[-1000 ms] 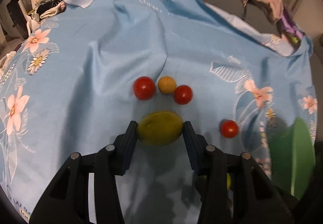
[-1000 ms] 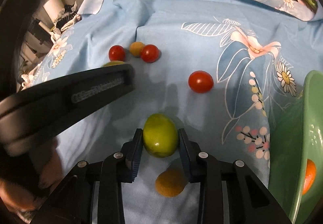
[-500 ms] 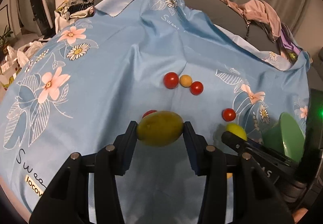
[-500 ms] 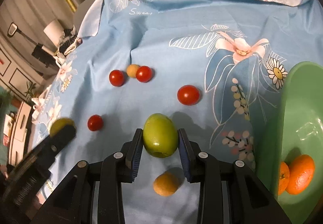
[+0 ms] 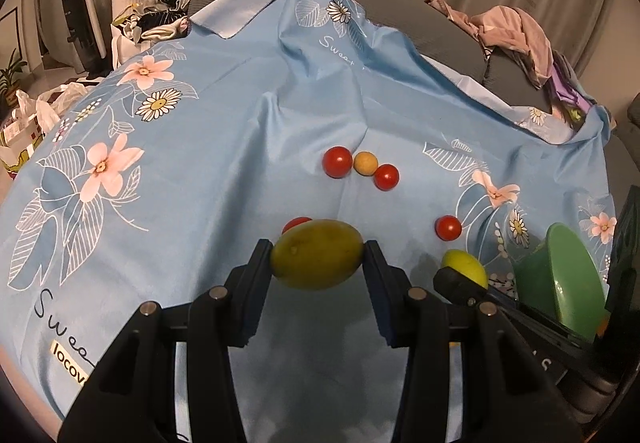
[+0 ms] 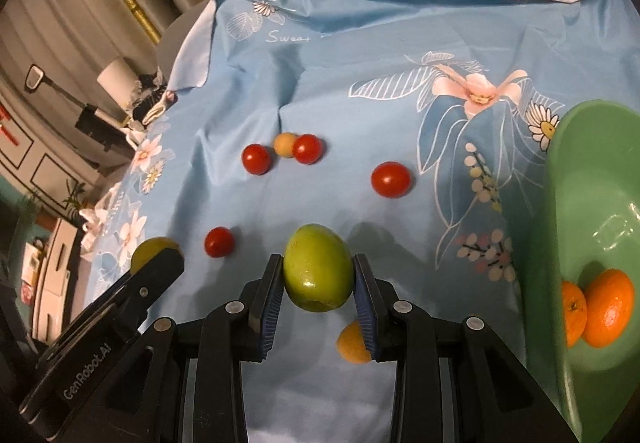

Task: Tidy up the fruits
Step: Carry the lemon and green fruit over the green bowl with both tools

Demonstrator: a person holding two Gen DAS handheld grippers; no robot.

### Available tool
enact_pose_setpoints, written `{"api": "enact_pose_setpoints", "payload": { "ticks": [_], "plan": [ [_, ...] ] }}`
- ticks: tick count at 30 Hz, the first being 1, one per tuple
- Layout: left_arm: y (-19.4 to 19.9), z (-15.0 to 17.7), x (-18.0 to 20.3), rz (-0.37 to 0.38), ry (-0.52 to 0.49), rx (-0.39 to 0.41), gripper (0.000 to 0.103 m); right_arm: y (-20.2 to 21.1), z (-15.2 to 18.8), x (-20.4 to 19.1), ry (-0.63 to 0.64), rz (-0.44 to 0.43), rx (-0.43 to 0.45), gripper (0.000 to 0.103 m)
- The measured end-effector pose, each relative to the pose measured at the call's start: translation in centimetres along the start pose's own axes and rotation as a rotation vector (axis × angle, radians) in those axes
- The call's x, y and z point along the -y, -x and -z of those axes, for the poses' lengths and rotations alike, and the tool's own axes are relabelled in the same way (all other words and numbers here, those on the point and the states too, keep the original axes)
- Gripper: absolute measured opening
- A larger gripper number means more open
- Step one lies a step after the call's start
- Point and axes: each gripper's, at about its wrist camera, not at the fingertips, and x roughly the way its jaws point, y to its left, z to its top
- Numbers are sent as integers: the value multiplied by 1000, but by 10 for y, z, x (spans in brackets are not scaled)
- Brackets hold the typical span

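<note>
My left gripper (image 5: 318,260) is shut on a yellow-green oval fruit (image 5: 317,260), held above the blue floral cloth (image 5: 224,147). My right gripper (image 6: 318,274) is shut on a green round fruit (image 6: 319,268), also lifted, left of the green bowl (image 6: 560,203), which holds two oranges (image 6: 608,307). The same green fruit (image 5: 466,266) and bowl (image 5: 568,275) show in the left wrist view. Several red tomatoes (image 6: 391,179) and a small orange-yellow fruit (image 6: 283,144) lie on the cloth. Another small orange fruit (image 6: 352,343) lies under the right gripper.
The cloth covers a grey sofa (image 5: 400,3) with a heap of pink and purple clothes (image 5: 520,31) at the back right. Bags and clutter (image 5: 152,19) stand on the floor at the left. The left gripper's body (image 6: 100,323) crosses the lower left of the right wrist view.
Both grippers have risen and pulled back with their fruits still held, so more of the cloth shows. The bowl and its oranges have come further into the right wrist view.
</note>
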Motion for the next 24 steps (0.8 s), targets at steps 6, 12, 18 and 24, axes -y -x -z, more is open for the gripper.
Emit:
{"api": "enact_pose_setpoints", "payload": {
  "ticks": [6,12,18,24],
  "plan": [
    [14,-1,5,35,-8,43,46,4,3,-1,-6,-1,11,35],
    [24,-2,10,73,-6,62,46,13,5,-3,1,5,36,35],
    [32,-2,15,110,-14,72,46,19,5,-3,3,6,54,35],
    [39,-2,18,155,-13,83,46,35,5,-4,3,-9,98,35]
  ]
}}
